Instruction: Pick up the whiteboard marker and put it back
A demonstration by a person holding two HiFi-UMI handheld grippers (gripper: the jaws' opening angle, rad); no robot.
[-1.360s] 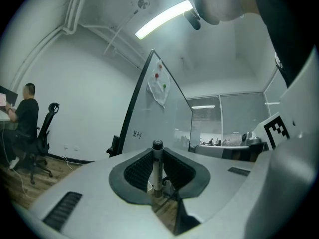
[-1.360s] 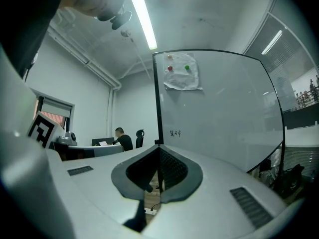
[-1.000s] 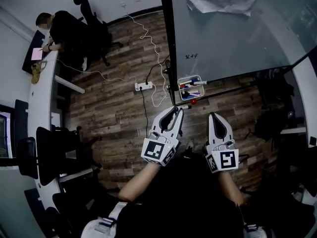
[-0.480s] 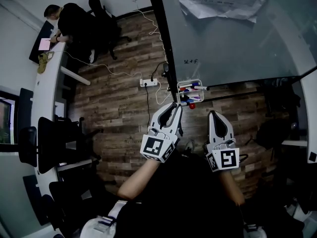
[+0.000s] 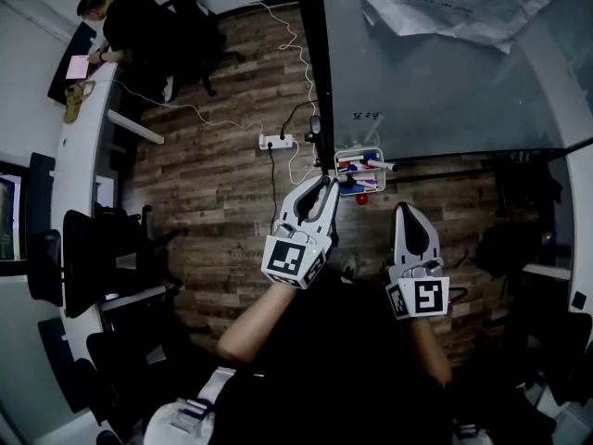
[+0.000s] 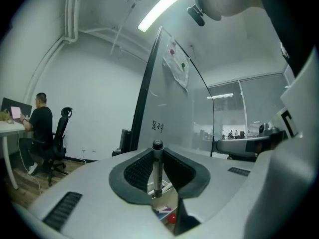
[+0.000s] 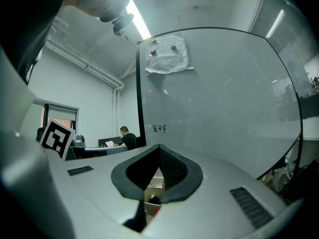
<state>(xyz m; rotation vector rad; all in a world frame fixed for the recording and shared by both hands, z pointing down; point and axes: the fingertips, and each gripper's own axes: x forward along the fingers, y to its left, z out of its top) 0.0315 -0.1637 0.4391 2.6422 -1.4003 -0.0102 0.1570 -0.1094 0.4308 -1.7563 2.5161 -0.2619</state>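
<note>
A black whiteboard marker stands upright between the pads of my left gripper, which is shut on it. In the head view the left gripper points at the white marker tray, its tips just short of the tray's near left corner. The tray hangs on the glass whiteboard and holds several markers; it also shows below the jaws as the tray. My right gripper hovers lower right of the tray, shut and with nothing in it. Its own view looks at the tray and the whiteboard.
A paper sheet is pinned high on the board, with small writing lower down. A power strip and cables lie on the wooden floor. A person sits at a desk at the far left; office chairs stand along it.
Both grippers have moved towards the whiteboard. The left gripper's tips, still holding the marker, now sit close to the tray.
</note>
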